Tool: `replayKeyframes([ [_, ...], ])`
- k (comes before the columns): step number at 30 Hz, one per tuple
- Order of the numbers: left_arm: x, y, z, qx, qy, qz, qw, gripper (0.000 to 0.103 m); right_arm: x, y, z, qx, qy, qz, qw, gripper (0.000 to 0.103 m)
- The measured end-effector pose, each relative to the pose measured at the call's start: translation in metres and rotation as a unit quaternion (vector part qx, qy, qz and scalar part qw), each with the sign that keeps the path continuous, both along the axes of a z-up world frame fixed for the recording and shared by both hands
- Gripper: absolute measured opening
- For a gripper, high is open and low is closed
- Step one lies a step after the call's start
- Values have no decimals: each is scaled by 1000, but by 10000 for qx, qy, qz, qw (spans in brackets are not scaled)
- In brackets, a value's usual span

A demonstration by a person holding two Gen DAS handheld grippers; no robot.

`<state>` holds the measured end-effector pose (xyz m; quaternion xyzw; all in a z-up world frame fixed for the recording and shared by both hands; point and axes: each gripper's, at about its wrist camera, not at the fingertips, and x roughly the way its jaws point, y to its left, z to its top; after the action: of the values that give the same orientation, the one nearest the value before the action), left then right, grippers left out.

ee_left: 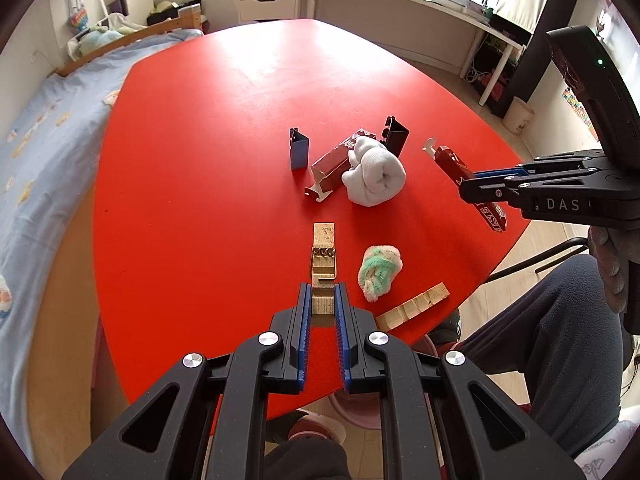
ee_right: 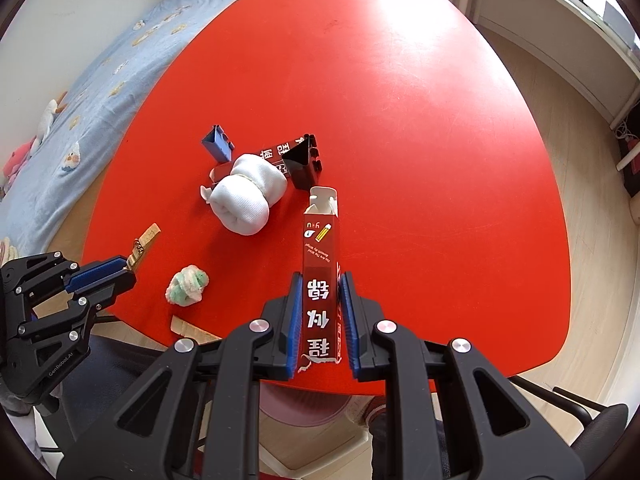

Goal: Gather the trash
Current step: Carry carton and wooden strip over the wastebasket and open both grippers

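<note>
Trash collecting is starting: left gripper (ee_left: 323, 300) jaws are clamping a gold carton (ee_left: 323, 276), right gripper (ee_right: 320, 312) jaws are clamping a red carton (ee_right: 321, 280), and another red carton (ee_left: 340, 156) plus a flattened gold carton (ee_left: 414, 306) are remaining on the desk (ee_left: 224, 128).

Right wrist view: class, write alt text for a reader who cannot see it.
The right gripper has its fingers shut on a long dark-red cardboard carton above a red table. Beyond lie a rolled white cloth and a black plastic holder.
</note>
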<state>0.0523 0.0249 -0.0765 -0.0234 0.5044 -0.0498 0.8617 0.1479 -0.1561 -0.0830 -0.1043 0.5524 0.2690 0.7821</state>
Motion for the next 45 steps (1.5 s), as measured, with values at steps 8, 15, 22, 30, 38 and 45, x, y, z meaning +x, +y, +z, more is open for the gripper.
replayKeyframes([
  [8, -21, -10, 25, -171, -289, 115, 9994, 12, -28, -20, 29, 329, -265, 210, 9989, 18],
  [15, -42, -23, 43, -270, -522, 125, 9982, 12, -65, -36, 53, 536, -479, 581, 9957, 18],
  [22, -59, -33, 51, -321, -624, 120, 9975, 12, -95, -53, 62, 710, -514, 772, 9932, 18],
  [30, -80, -40, 50, -520, -633, 155, 9965, 12, -122, -68, 60, 759, -454, 833, 9926, 18],
  [38, -92, -50, 38, -624, -468, 151, 9968, 12, -140, -78, 45, 850, -218, 835, 9926, 18],
  [45, -95, -56, 31, -687, -364, 76, 9969, 12, -145, -78, 35, 878, -83, 885, 9922, 19],
])
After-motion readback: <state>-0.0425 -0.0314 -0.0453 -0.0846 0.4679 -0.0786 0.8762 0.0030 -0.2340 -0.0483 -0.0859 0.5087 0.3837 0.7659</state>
